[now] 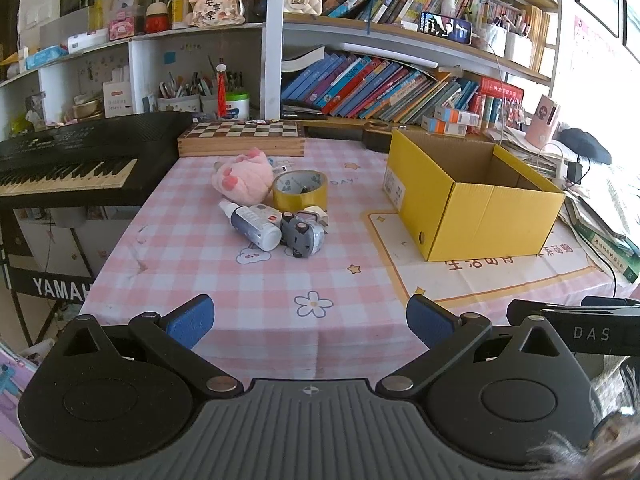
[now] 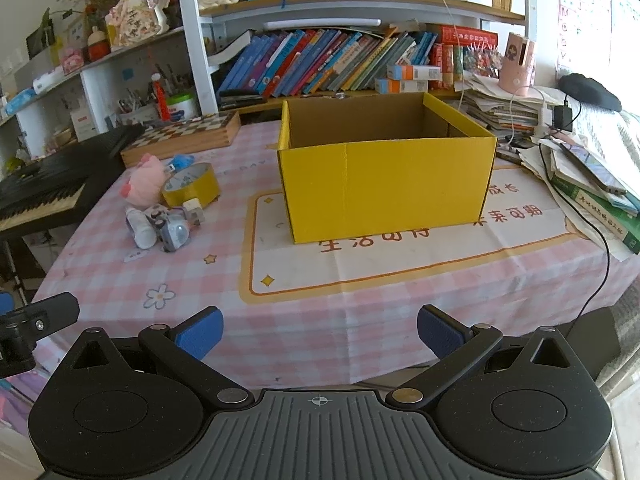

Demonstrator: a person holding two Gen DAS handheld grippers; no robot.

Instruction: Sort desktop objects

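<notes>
- Bookshelves packed with leaning books back the bench (image 1: 256,320), which wears a pink checked cloth; a black keyboard (image 1: 68,160) stands off its left edge; a chessboard box (image 1: 240,136) lies at the far side
- Yellow cardboard box (image 2: 384,184) sits open-topped on a cream mat; only bare brown inner walls show, its floor is hidden in both views
- Cluster left of the box, well apart from it: pink plush toy (image 1: 242,176), roll of yellow tape (image 1: 300,190) just beside it, white spray bottle (image 1: 250,220) lying on its side, grey toy car (image 1: 302,234) touching the bottle
- Left tongs (image 1: 310,320) spread wide, nothing between the blue pads, tilted down over the near bench edge; right tongs (image 2: 320,330) likewise wide apart and empty, facing the box
- Left view alone shows the box's labelled end panel; right view alone shows a blue item behind the plush and a phone (image 2: 596,172) on the paper stack at right
</notes>
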